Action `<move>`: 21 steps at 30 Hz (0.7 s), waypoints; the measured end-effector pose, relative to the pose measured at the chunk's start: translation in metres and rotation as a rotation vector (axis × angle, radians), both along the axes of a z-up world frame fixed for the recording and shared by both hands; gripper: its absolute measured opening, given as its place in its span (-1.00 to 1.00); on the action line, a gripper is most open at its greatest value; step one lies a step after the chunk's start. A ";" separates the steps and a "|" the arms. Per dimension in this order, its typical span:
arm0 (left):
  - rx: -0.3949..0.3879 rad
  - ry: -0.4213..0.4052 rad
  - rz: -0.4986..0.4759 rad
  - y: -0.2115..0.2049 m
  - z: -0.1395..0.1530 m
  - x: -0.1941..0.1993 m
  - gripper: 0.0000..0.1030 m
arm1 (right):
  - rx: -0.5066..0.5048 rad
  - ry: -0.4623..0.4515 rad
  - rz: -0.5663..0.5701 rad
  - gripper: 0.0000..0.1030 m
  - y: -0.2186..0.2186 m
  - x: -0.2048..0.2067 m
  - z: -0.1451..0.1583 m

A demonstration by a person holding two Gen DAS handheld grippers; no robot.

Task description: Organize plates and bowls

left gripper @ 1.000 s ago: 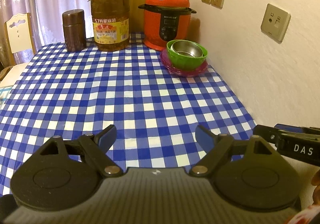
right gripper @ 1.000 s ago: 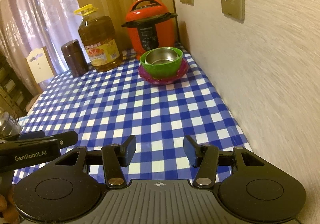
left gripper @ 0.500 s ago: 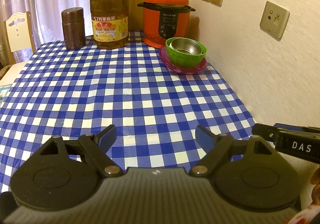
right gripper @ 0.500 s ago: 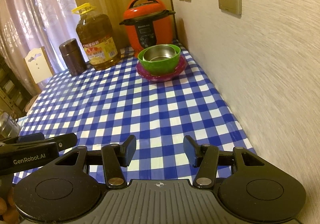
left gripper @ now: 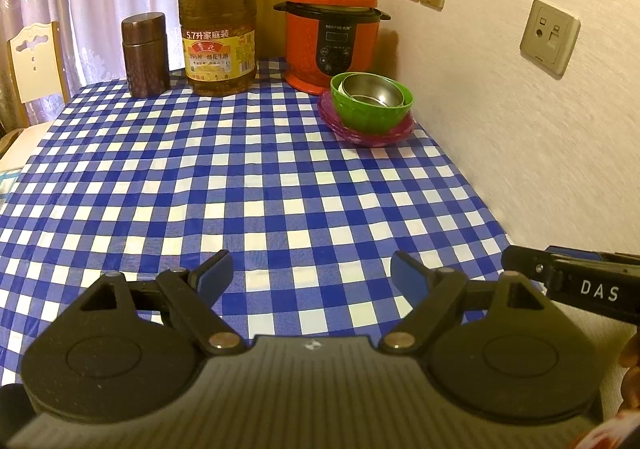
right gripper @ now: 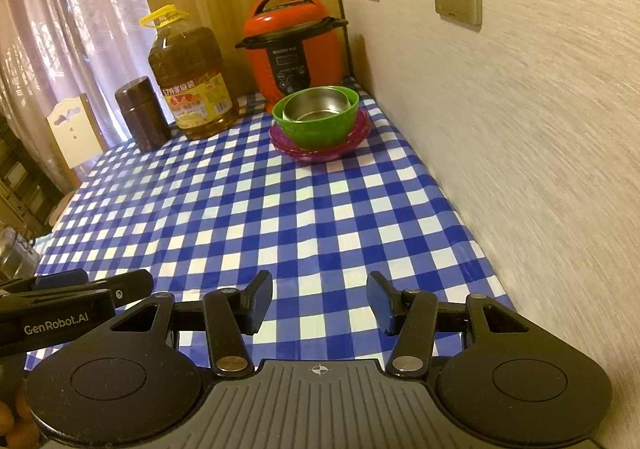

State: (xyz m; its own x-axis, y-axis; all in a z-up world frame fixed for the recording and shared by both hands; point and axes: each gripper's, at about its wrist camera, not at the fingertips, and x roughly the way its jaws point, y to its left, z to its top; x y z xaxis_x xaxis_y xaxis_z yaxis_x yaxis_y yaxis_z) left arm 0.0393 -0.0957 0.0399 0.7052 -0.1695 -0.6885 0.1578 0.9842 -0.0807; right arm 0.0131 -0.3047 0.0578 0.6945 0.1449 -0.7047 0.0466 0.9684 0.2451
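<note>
The table (left gripper: 256, 185) under its blue-and-white checked cloth filled most of what I saw, running away from me to a cream wall (left gripper: 520, 121) on my right and a wooden panel with curtains at the far end. Against that far end stood the red pressure cooker (left gripper: 330, 41), then the big bottle of cooking oil (left gripper: 218, 37) to its left, then a small brown canister (left gripper: 145, 53). Just in front of the cooker, near the wall, sat the stack: the steel bowl (left gripper: 372, 93) nested inside the green bowl (left gripper: 370, 113), and that resting on the pink plates (left gripper: 396, 135). Well apart from it, over the near edge of the cloth, I held my left claw (left gripper: 312, 275) with its blue pads spread wide and nothing between them. My right claw (right gripper: 319, 301) hung beside it, its pads likewise apart and empty, above bare checks.
</note>
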 end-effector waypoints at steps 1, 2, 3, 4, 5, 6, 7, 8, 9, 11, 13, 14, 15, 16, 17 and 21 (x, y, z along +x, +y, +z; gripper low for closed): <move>-0.001 -0.001 0.001 0.000 0.000 0.000 0.64 | 0.000 0.000 0.000 0.02 0.000 0.000 0.000; 0.000 -0.001 0.000 0.000 0.000 0.000 0.64 | 0.000 0.000 0.000 0.02 0.000 0.000 0.000; 0.000 -0.002 -0.001 0.000 0.000 0.000 0.64 | -0.001 0.000 0.000 0.02 0.000 0.000 0.000; 0.000 -0.002 -0.001 -0.001 0.000 0.000 0.64 | 0.000 -0.001 0.000 0.02 0.000 0.000 0.000; 0.000 -0.002 -0.001 -0.002 -0.001 0.000 0.64 | 0.000 -0.001 0.000 0.02 0.000 0.000 0.000; 0.000 -0.001 -0.002 -0.001 0.000 0.000 0.64 | 0.000 -0.001 0.000 0.02 0.000 0.001 0.000; -0.001 -0.002 -0.002 -0.001 0.000 0.000 0.64 | 0.000 -0.001 0.000 0.02 0.000 0.001 0.000; -0.001 -0.002 -0.002 -0.002 0.000 0.000 0.64 | 0.001 -0.002 -0.001 0.02 0.000 0.001 0.000; 0.000 -0.002 -0.002 -0.002 0.000 0.000 0.64 | 0.001 -0.002 -0.001 0.02 0.000 0.001 0.000; -0.001 -0.002 -0.003 -0.002 0.000 0.000 0.64 | 0.000 -0.002 -0.001 0.02 0.001 0.001 0.000; 0.000 -0.003 -0.002 -0.002 0.000 0.000 0.64 | 0.000 -0.003 -0.002 0.02 0.000 0.001 0.000; 0.000 -0.002 -0.002 -0.003 0.000 0.000 0.64 | 0.001 -0.002 -0.001 0.02 0.000 0.001 0.000; 0.000 -0.002 -0.002 -0.003 0.000 0.000 0.64 | 0.002 -0.002 -0.001 0.02 0.000 0.001 0.000; -0.001 -0.002 -0.001 -0.002 0.000 0.000 0.64 | 0.002 -0.002 -0.001 0.02 0.000 0.001 0.000; -0.001 -0.002 -0.002 -0.003 0.000 0.000 0.64 | 0.001 -0.003 -0.001 0.02 0.000 0.001 0.000; -0.001 0.000 -0.003 -0.003 -0.001 0.000 0.64 | 0.001 -0.001 -0.001 0.02 0.001 0.003 0.000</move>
